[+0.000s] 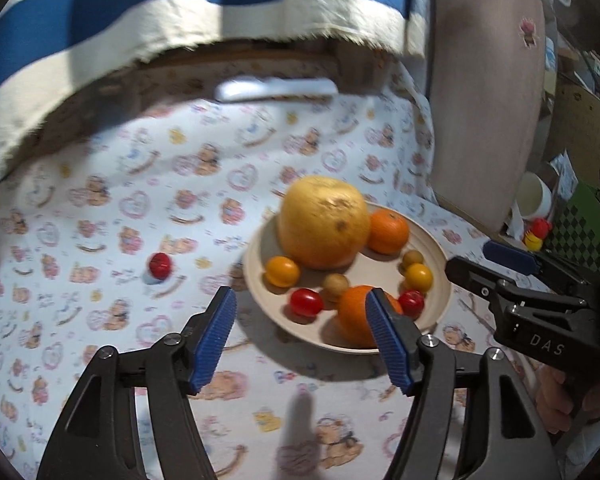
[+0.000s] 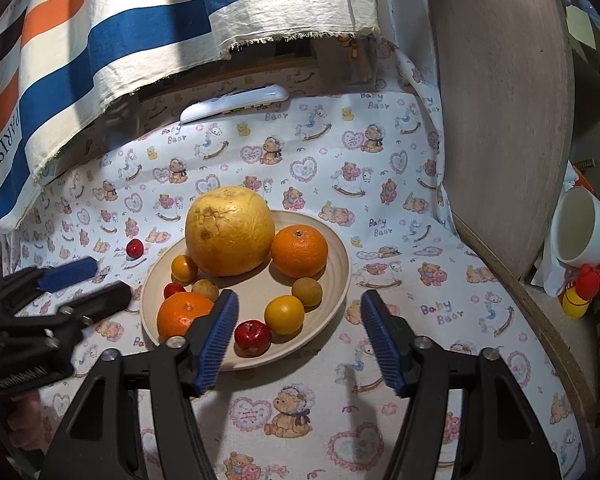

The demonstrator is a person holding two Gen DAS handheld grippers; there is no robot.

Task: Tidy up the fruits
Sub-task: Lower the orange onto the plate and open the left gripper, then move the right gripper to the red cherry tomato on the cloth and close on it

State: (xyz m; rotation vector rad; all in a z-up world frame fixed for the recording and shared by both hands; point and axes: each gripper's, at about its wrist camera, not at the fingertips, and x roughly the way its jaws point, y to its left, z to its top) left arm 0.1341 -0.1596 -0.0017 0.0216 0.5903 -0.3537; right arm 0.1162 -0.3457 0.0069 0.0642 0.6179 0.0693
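Note:
A beige plate (image 2: pixel 340 272) (image 1: pixel 436 252) holds a large yellow pomelo (image 2: pixel 230 230) (image 1: pixel 324 222), two oranges (image 2: pixel 299 251) (image 2: pixel 184 314), yellow and red small fruits and brown longans. One red cherry tomato (image 1: pixel 160 265) (image 2: pixel 135 247) lies on the cloth left of the plate. My left gripper (image 1: pixel 300 312) is open and empty, just in front of the plate's left edge. My right gripper (image 2: pixel 298 314) is open and empty, above the plate's near right edge.
A white remote (image 2: pixel 236 104) lies at the back under a hanging striped cloth (image 2: pixel 100 40). A curved wooden panel (image 2: pixel 500 100) stands on the right, with a white cup (image 2: pixel 580 228) and a red-yellow toy (image 2: pixel 580 292) beyond it.

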